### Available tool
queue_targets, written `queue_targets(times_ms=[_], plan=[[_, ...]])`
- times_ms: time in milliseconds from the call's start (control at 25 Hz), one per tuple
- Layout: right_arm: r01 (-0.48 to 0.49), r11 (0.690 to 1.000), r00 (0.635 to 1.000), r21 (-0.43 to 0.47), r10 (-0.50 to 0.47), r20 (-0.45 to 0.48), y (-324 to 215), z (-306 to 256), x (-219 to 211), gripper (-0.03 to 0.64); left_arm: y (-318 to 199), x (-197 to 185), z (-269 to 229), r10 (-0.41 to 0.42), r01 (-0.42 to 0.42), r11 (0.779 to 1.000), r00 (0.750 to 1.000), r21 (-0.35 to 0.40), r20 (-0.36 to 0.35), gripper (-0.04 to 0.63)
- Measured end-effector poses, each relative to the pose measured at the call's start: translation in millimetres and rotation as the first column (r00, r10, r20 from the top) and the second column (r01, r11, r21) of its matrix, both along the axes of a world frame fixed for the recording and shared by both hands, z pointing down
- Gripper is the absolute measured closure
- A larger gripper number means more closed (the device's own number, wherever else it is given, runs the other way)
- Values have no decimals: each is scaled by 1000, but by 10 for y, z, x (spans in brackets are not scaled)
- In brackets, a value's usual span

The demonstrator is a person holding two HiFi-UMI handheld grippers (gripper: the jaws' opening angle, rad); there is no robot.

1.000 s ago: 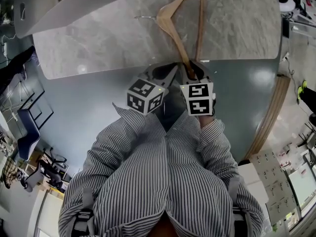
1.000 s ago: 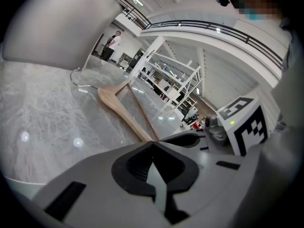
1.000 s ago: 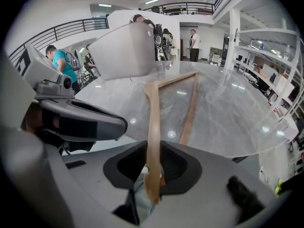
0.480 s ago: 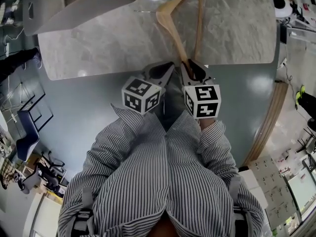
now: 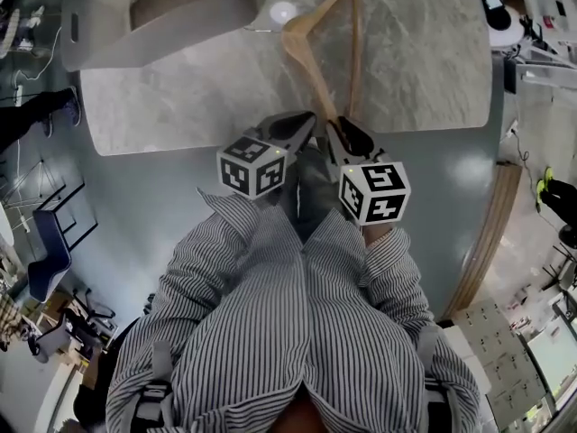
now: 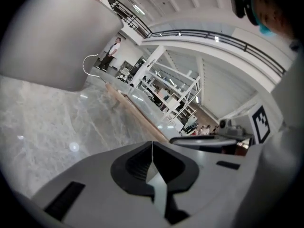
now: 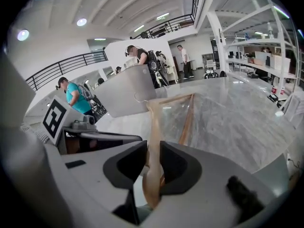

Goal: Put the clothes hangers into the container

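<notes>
A wooden clothes hanger lies over the marble table, its metal hook pointing toward the grey container at the back left. My right gripper is shut on the near end of one hanger arm, which runs up between its pads. My left gripper sits just left of it, shut and holding nothing. The hanger shows to its right in the left gripper view, near the container.
The table's front edge runs just under both grippers, with grey floor below it. A person's striped shirt fills the lower middle. People and white shelving stand beyond the table.
Both grippers and the held hanger have shifted slightly up and left in the head view. The container has come further into view.
</notes>
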State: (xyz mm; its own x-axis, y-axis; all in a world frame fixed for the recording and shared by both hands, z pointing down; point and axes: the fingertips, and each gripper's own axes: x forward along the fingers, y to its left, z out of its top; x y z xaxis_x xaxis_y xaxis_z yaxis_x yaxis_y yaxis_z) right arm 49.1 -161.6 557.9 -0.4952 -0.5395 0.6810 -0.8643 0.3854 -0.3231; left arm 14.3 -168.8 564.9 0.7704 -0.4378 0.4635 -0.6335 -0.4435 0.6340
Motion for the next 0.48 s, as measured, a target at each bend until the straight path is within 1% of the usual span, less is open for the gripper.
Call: queue_targets(times_ms=[120, 200, 320, 480], plan=[[-1, 1000, 1000, 8, 1, 3, -3, -36, 10, 528, -158, -11, -67, -25, 20, 999, 994, -47, -106, 574], [-5, 1000, 1000, 12, 5, 8, -13, -46, 15, 528, -244, -3, -47, -33, 20, 996, 988, -90, -149, 461], [-7, 1000, 1000, 21, 7, 1, -26, -46, 31, 528, -305, 18, 23, -48, 21, 989, 982, -148, -181, 417], [-10, 1000, 1000, 24, 10, -1, -48, -45, 78, 528, -346, 74, 8, -44, 12, 988, 978, -153, -204, 402]])
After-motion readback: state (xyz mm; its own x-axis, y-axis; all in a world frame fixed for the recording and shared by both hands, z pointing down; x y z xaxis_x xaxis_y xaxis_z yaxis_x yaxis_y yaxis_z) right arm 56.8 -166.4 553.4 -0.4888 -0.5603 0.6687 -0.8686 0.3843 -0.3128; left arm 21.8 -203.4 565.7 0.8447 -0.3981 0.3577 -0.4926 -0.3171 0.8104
